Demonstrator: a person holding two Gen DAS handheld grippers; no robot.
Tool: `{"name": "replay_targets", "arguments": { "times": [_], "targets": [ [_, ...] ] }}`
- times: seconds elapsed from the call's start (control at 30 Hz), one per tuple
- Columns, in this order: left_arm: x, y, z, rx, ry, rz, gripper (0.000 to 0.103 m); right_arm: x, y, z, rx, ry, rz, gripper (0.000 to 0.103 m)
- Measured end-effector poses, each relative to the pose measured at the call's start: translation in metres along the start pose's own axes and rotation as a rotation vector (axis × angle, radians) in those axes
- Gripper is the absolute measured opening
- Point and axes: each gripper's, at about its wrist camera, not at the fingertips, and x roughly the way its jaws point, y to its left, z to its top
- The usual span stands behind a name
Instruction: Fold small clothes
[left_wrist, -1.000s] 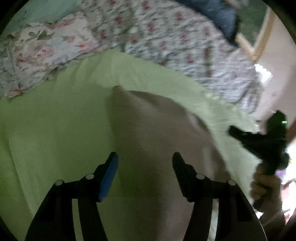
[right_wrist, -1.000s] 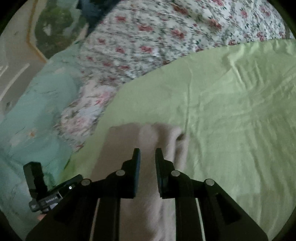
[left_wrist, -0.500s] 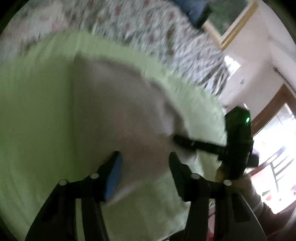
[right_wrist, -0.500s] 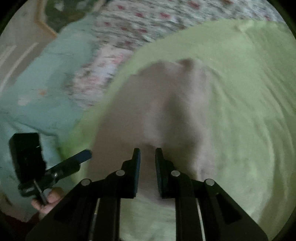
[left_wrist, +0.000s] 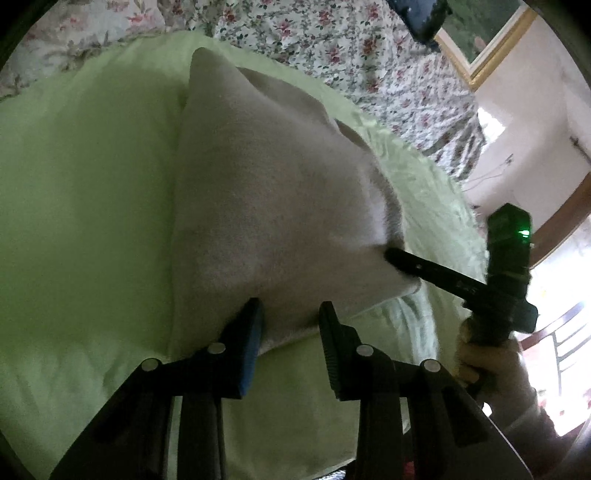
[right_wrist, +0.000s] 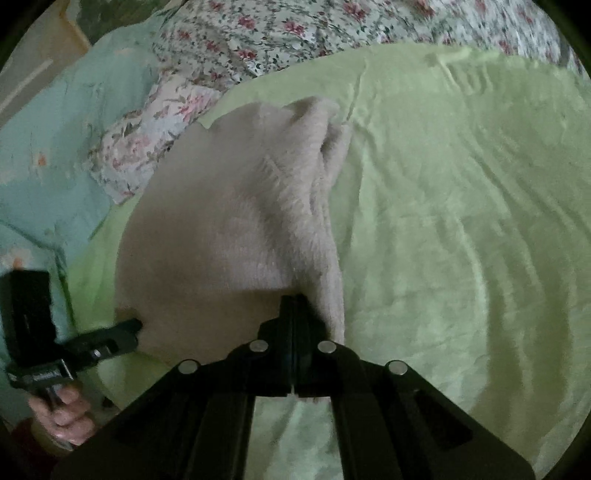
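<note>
Two parted fingers of the left gripper (left_wrist: 290, 325) straddle the near hem of the fuzzy beige garment (left_wrist: 266, 206) lying on the green sheet (left_wrist: 81, 192); at 3 o'clock, the right gripper (left_wrist: 393, 256) bites its corner.

Right wrist view: the right gripper (right_wrist: 293, 306) is clamped on the garment (right_wrist: 229, 229); the left gripper (right_wrist: 129, 328) sits at 9 o'clock.

no legible text, labels, brands or numbers anywhere in view
</note>
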Motion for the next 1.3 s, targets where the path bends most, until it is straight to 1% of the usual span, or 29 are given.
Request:
{"name": "replay_targets", "arguments": {
  "times": [0.1,0.23,0.4,0.43,0.47,0.53,0.67,0.77,0.87,0.9,0.93,0.97,1.0,1.03,1.07,1.1,1.13,1.2,1.3],
  "targets": [
    [0.001,-0.004,-0.002,0.005,-0.002,0.043,0.031,-0.004,0.004,-0.005,-0.033,-0.009,-0.041,0.000],
    [-0.008,-0.012,-0.007,0.041,-0.011,0.098,0.033,-0.013,0.002,-0.012,-0.014,-0.014,-0.043,0.000],
    [-0.021,-0.009,-0.016,0.019,-0.018,0.099,0.033,-0.025,0.000,-0.025,0.029,-0.025,-0.033,0.000],
    [-0.025,-0.009,-0.019,0.024,-0.025,0.109,0.034,-0.029,0.001,-0.027,0.030,-0.028,-0.031,0.003],
    [-0.031,-0.010,-0.022,0.032,-0.036,0.118,0.034,-0.033,0.003,-0.031,0.029,-0.031,-0.035,0.003],
    [-0.040,-0.011,-0.028,0.042,-0.047,0.134,0.039,-0.041,0.006,-0.036,0.029,-0.036,-0.037,0.003],
    [-0.057,-0.011,-0.040,0.031,-0.065,0.139,0.040,-0.053,0.010,-0.050,0.042,-0.043,-0.024,0.003],
    [-0.067,-0.012,-0.047,0.024,-0.079,0.159,0.045,-0.061,0.014,-0.060,0.042,-0.047,-0.001,0.003],
    [-0.076,-0.015,-0.053,0.029,-0.093,0.190,0.053,-0.066,0.018,-0.069,0.037,-0.042,0.013,0.003],
    [-0.079,-0.016,-0.054,0.030,-0.097,0.196,0.059,-0.068,0.019,-0.071,0.034,-0.040,0.016,0.003],
    [-0.082,-0.017,-0.055,0.033,-0.102,0.207,0.068,-0.070,0.021,-0.075,0.031,-0.036,0.022,0.003],
    [-0.085,-0.019,-0.056,0.036,-0.107,0.222,0.072,-0.072,0.021,-0.077,0.029,-0.032,0.026,0.003],
    [-0.089,-0.020,-0.056,0.043,-0.113,0.243,0.082,-0.074,0.022,-0.080,0.028,-0.024,0.032,0.003],
    [-0.092,-0.022,-0.056,0.055,-0.120,0.270,0.087,-0.076,0.024,-0.082,0.029,-0.018,0.036,0.004],
    [-0.094,-0.025,-0.056,0.067,-0.122,0.294,0.088,-0.078,0.026,-0.086,0.033,-0.007,0.041,0.006],
    [-0.095,-0.027,-0.056,0.083,-0.121,0.313,0.090,-0.080,0.026,-0.088,0.035,0.000,0.042,0.017],
    [-0.097,-0.030,-0.056,0.099,-0.118,0.330,0.093,-0.082,0.027,-0.089,0.036,0.004,0.041,0.043],
    [-0.098,-0.036,-0.056,0.129,-0.114,0.362,0.097,-0.087,0.030,-0.093,0.031,-0.001,0.045,0.071],
    [-0.098,-0.045,-0.054,0.174,-0.110,0.389,0.100,-0.098,0.038,-0.094,-0.012,-0.017,0.038,0.071]
  ]
}}
